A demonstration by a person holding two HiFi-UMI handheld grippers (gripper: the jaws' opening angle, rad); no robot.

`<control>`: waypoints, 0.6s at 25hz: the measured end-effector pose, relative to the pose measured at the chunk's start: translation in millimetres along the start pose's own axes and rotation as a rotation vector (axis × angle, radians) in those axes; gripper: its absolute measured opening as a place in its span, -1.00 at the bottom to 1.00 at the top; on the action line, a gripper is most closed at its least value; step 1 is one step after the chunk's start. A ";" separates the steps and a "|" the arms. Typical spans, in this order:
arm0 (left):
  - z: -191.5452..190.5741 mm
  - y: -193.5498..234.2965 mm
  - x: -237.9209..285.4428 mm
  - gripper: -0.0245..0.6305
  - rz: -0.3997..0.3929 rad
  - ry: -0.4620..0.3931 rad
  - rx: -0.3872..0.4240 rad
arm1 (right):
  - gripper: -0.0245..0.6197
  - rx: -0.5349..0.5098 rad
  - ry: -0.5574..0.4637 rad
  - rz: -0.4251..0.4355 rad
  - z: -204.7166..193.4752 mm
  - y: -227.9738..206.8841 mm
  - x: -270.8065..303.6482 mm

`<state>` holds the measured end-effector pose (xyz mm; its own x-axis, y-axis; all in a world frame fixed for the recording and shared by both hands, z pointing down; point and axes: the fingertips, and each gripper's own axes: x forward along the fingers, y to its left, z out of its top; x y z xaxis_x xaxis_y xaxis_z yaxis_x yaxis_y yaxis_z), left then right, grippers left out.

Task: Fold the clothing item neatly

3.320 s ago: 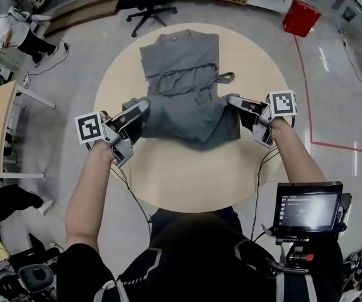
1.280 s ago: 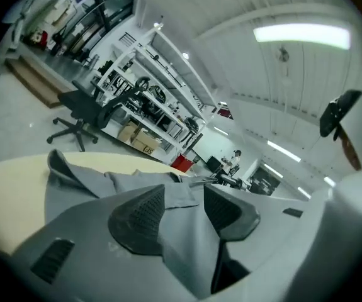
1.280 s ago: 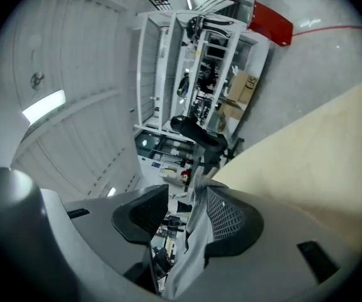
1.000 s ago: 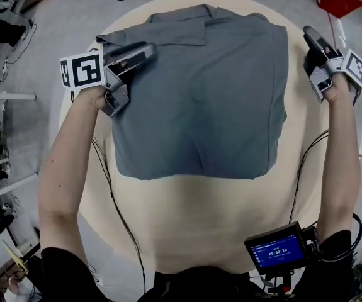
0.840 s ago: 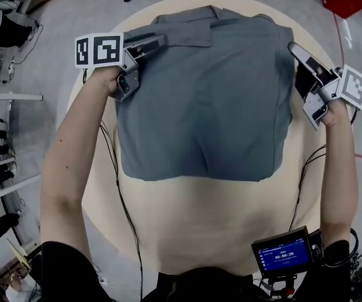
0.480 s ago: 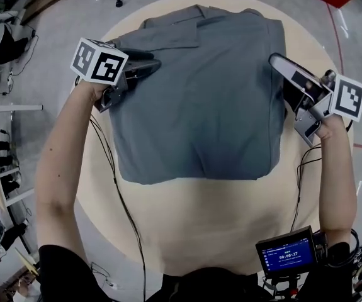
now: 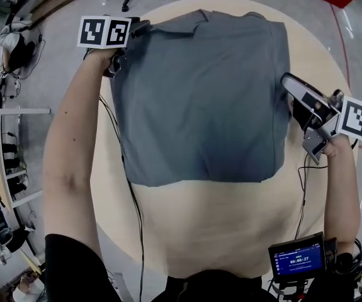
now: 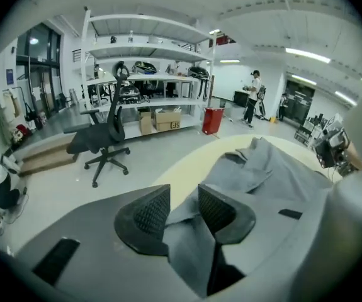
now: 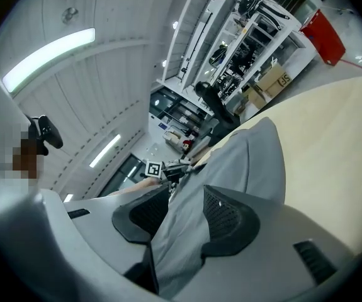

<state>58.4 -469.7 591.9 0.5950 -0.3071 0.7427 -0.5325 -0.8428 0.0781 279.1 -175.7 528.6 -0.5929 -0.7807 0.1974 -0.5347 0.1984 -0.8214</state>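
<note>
Left gripper (image 8: pixel 184 209) moved farther, its fingers (image 8: pixel 149 218) hidden overhead, just closed pinching shirt (image 7: pixel 199 93), right gripper (image 9: pixel 186 214) pinching edge

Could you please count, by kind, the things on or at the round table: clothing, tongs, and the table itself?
grey shirt: 1
tongs: 2 (left tongs, jaws just been closing, shirt between them; right tongs, gripping the shirt's side)
round table: 1
Total: 4
</note>
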 end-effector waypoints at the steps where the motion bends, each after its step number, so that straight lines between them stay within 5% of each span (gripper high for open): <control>1: 6.2 8.2 -3.8 -0.52 0.024 -0.008 0.010 | -0.39 0.001 0.000 0.007 -1.5 1.3 -1.1; 5: 32.3 24.7 -29.7 -0.52 0.074 -0.089 0.019 | -0.39 -0.018 -0.015 0.028 -3.5 6.4 -3.6; 11: 15.4 -47.5 -89.6 -0.52 -0.130 -0.355 -0.116 | -0.39 -0.042 -0.022 0.030 -25.6 17.9 -7.2; 15: -33.7 -110.0 -160.2 -0.52 -0.180 -0.452 -0.136 | -0.39 -0.092 0.004 0.045 -45.5 49.5 -19.0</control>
<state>1.4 -312.9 486.7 0.8699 -0.3481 0.3494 -0.4530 -0.8442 0.2866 236.5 -124.1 508.6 -0.6202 -0.7672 0.1636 -0.5600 0.2870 -0.7772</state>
